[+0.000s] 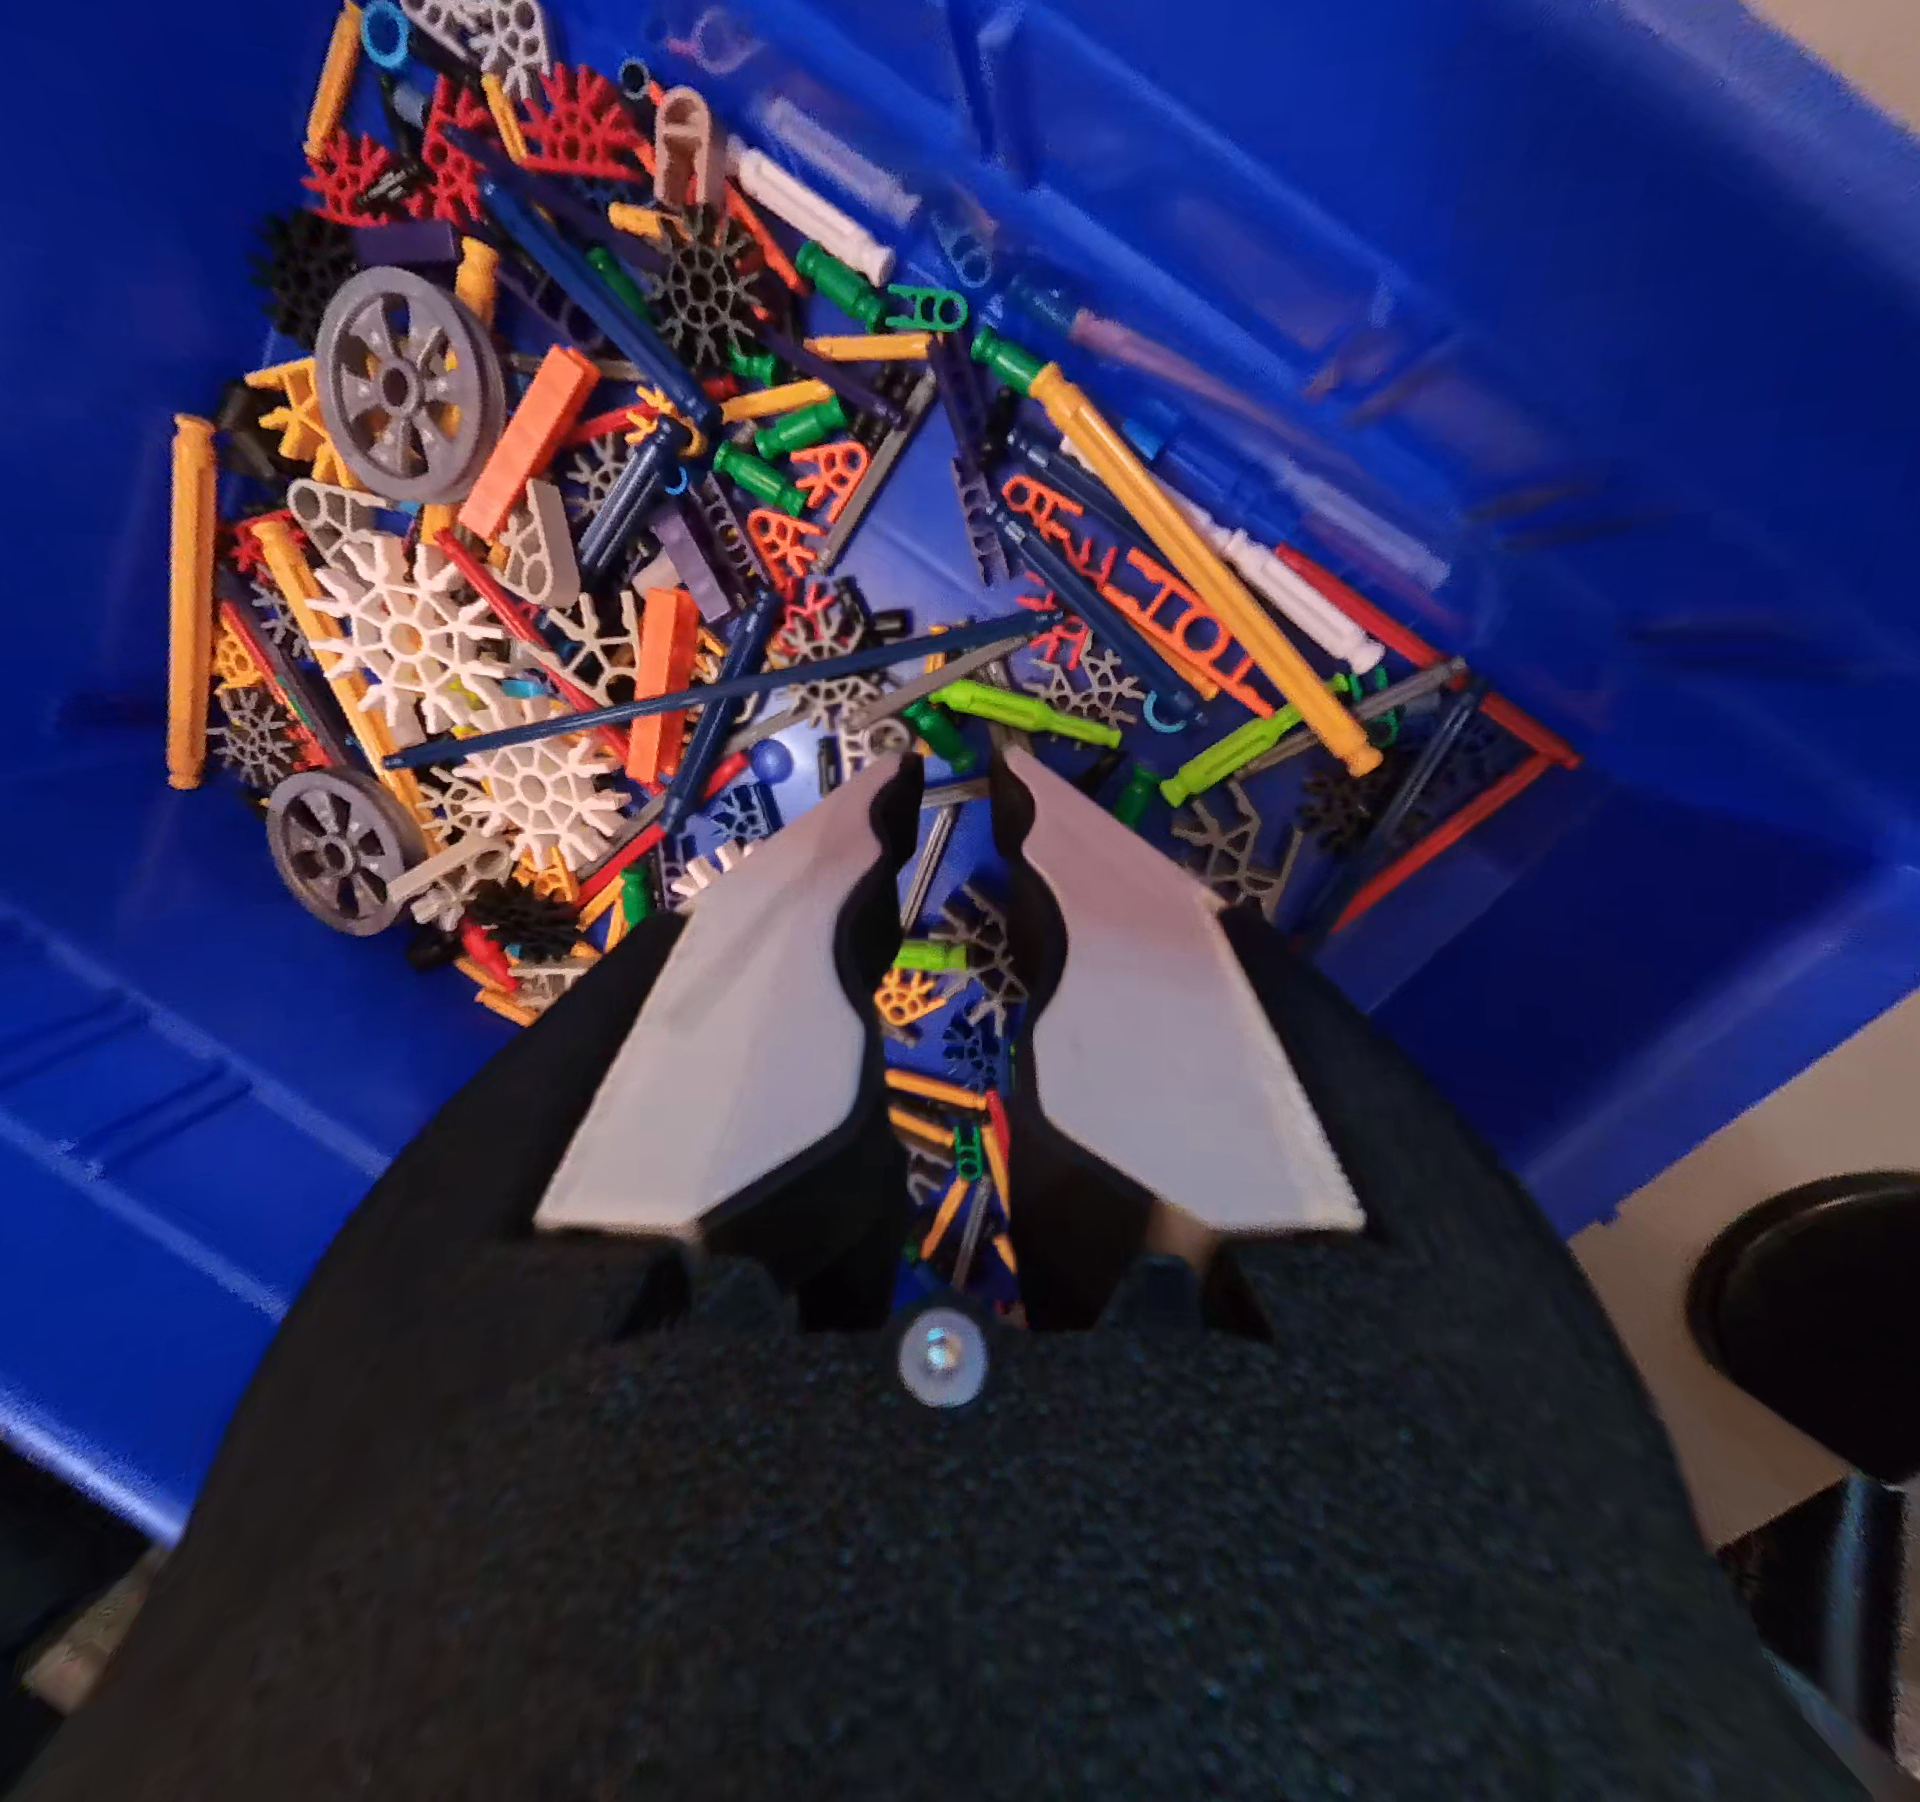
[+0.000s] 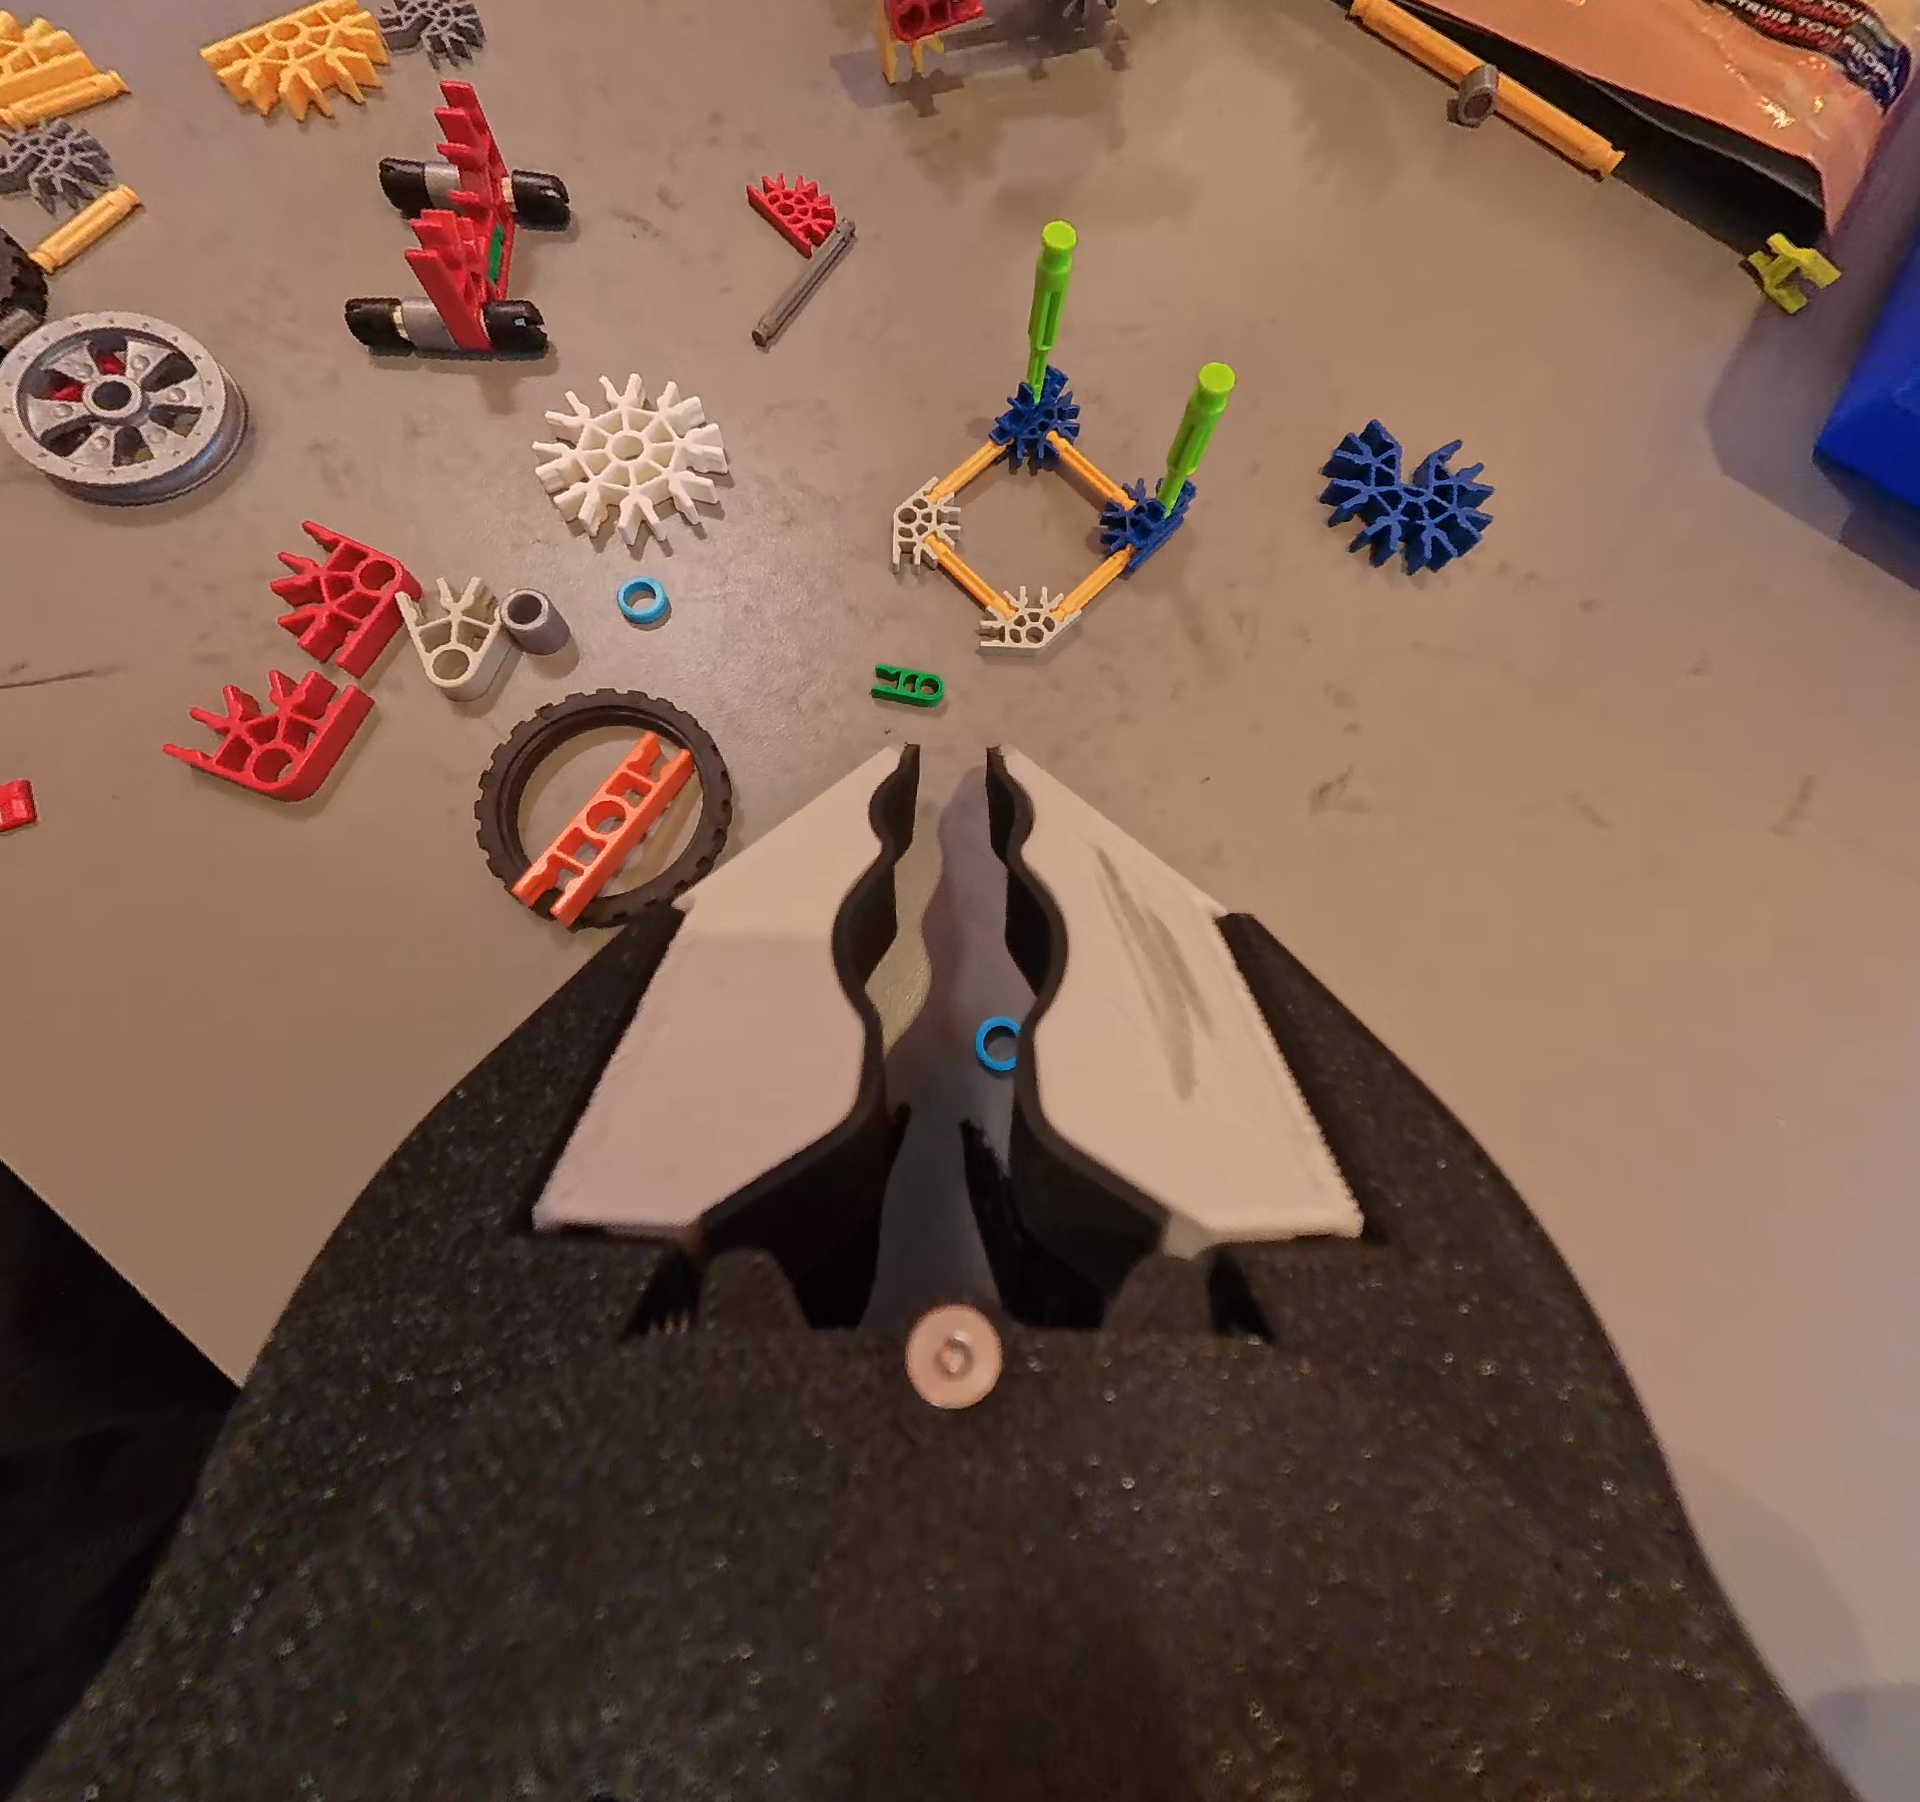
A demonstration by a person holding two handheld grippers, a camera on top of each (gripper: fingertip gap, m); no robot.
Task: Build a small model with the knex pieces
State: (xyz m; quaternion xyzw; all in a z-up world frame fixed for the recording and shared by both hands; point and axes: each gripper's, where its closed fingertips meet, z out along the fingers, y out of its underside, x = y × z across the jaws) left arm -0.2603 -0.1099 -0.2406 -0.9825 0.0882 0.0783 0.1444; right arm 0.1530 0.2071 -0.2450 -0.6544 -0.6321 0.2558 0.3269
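Note:
My left gripper (image 1: 953,765) hangs inside a blue plastic bin (image 1: 1299,225) over a heap of small construction-toy pieces. Its jaws are closed to a narrow slit with nothing between them. Its tips are just above a lime-green rod (image 1: 1023,713) and a grey rod (image 1: 935,843). My right gripper (image 2: 953,753) hovers low over a grey table (image 2: 1455,869), jaws closed to the same slit, empty. Just ahead of it lies a small green clip (image 2: 909,685). Beyond stands a square frame (image 2: 1029,531) of yellow rods with blue and grey connectors and two upright lime-green rods (image 2: 1051,303).
Loose on the table are a white snowflake connector (image 2: 629,459), a black tyre ring (image 2: 603,807) with an orange piece in it, red connectors (image 2: 343,594), a grey wheel (image 2: 120,402), blue connectors (image 2: 1408,495) and blue rings. A built model and a printed bag (image 2: 1662,17) lie at the back. Across from one pair of fingers to the other is roughly 55 centimetres.

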